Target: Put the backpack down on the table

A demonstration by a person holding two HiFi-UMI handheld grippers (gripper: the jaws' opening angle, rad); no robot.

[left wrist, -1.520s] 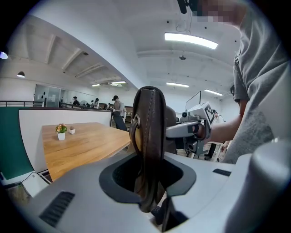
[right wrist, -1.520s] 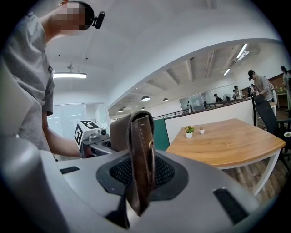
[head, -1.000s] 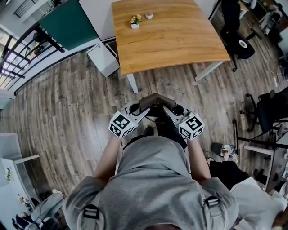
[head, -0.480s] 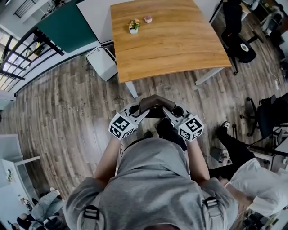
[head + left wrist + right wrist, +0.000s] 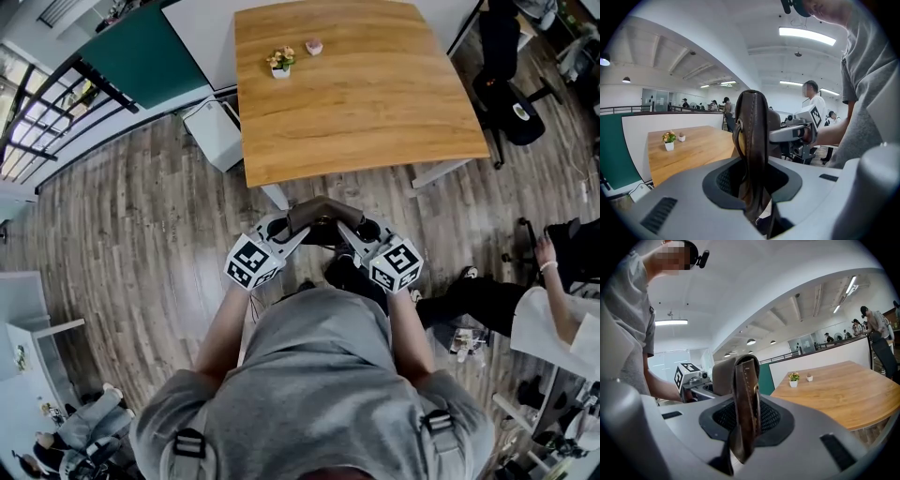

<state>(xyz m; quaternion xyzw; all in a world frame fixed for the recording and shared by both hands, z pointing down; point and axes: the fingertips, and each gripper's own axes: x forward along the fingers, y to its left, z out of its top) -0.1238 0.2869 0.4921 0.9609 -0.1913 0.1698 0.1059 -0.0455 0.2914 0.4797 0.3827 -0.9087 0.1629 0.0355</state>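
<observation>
Carry step: our left tool point(image 5: 293, 226) and right tool point(image 5: 348, 226) each clamp the top of the backpack point(image 5: 317, 212), which hangs above the floor point(image 5: 141, 216), short of the table point(image 5: 375, 103). Next we bring it over the near edge and lower it.

Below me the floor point(image 5: 122, 234) is grey-brown wood plank. At top centre stands a light wooden desk point(image 5: 375, 94), with a green partition point(image 5: 141, 52) at upper left and a black office chair point(image 5: 511, 94) at upper right. Overhead, strip lights point(image 5: 806, 36) glow on the white ceiling point(image 5: 740, 28).
</observation>
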